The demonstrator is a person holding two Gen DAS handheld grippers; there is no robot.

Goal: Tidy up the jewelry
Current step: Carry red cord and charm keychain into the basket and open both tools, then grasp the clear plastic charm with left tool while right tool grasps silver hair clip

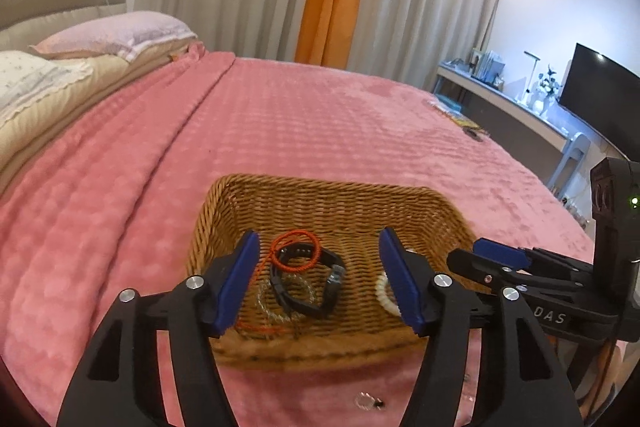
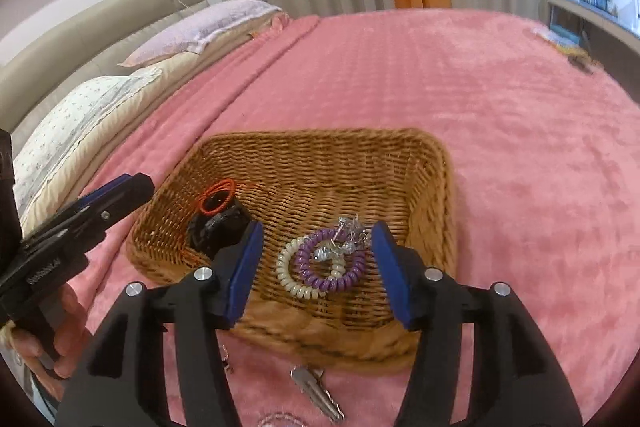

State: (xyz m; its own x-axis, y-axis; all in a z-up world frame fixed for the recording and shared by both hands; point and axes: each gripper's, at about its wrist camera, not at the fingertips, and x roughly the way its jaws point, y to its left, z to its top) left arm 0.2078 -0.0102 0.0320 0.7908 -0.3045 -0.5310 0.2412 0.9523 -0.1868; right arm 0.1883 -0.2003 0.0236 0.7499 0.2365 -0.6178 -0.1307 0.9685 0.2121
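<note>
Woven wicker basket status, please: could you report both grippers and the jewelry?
Left gripper, right gripper open, empty. Woven wicker basket holds purple coil bracelet. Silver hair clip outside.

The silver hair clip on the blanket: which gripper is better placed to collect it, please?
Probably the right gripper: the silver hair clip lies directly beneath its open fingers, outside the basket.

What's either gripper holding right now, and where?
Nothing. Left gripper and right gripper are both open, hovering over the wicker basket.

basket [image 2: 436, 163] open-topped, trinkets [image 2: 320, 263] crowd floor
</note>
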